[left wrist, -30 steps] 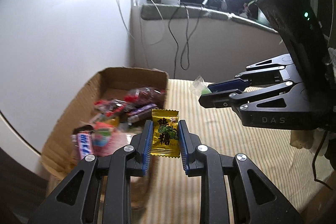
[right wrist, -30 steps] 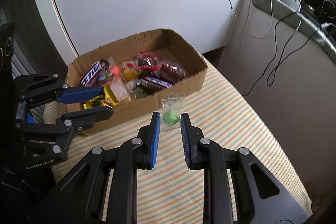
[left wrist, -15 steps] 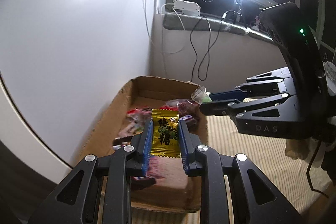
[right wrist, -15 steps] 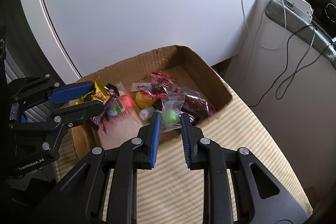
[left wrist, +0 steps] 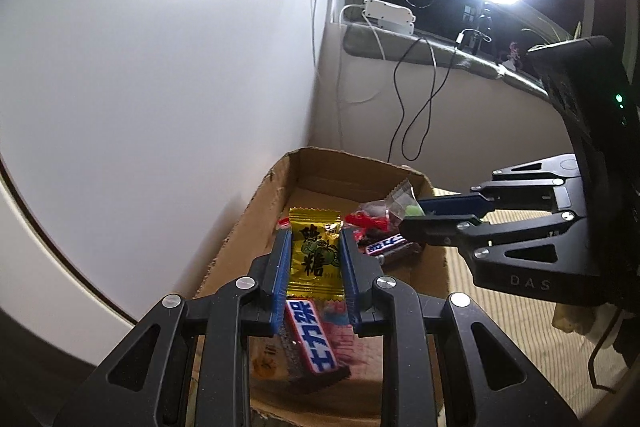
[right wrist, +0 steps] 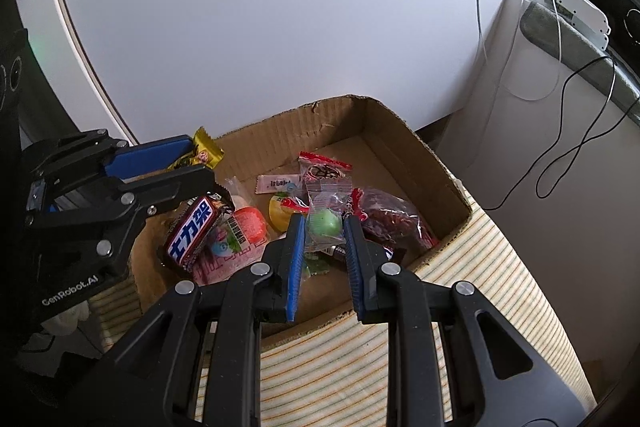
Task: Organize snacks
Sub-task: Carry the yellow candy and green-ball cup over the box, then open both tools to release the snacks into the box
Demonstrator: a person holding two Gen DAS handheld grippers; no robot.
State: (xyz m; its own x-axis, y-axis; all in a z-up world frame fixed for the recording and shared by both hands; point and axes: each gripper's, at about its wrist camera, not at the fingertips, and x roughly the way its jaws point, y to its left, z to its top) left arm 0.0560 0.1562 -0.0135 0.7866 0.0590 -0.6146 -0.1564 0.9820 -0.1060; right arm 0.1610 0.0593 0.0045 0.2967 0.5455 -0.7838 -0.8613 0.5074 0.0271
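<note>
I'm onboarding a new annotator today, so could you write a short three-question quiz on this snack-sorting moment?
1. True or false: the left gripper is shut on a yellow candy.
2. What does the right gripper hold? A) a chocolate bar B) a green candy in clear wrap C) nothing
3. Over what do both grippers hang?

Key
1. True.
2. B, the green candy.
3. The open cardboard box, which already has snacks in it, among them a blue-labelled bar.
</note>
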